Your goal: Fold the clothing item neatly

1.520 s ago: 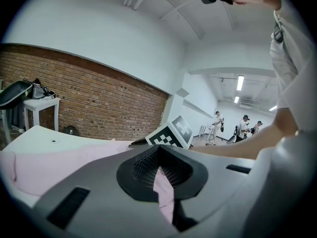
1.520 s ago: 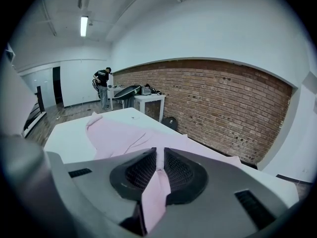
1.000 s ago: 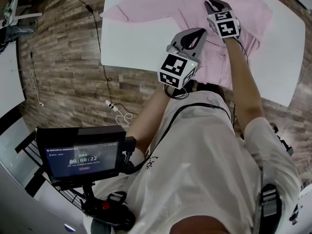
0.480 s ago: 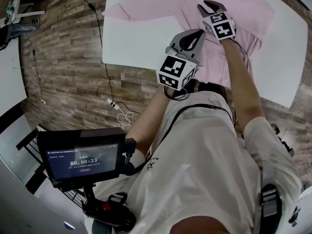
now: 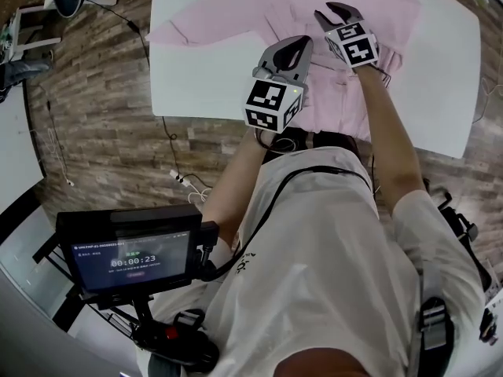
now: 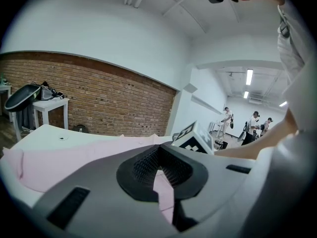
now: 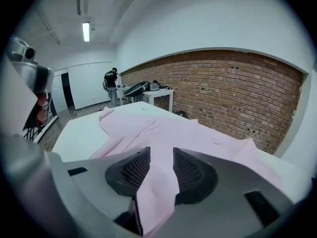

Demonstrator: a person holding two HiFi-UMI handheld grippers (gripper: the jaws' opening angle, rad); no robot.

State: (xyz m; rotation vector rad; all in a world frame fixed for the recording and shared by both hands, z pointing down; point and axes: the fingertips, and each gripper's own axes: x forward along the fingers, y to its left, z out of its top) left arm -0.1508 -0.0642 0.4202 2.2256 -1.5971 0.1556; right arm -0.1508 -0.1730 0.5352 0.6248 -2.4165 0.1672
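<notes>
My left gripper (image 5: 284, 52) clenches the pink cotton shirt (image 5: 314, 2) at its six-o'clock hem, anchoring it; my right gripper (image 5: 336, 14), jaws just opening, frees the cloth lying between them.

White table (image 5: 196, 77), wood-plank floor (image 5: 102, 132), lit timer screen (image 5: 134, 254), coiled white cable (image 5: 191, 187), brick wall (image 6: 99, 98), small side table (image 6: 49, 103)

White T-shirt (image 5: 330, 273), black strap (image 5: 292, 181), marker cubes (image 5: 271, 104)
</notes>
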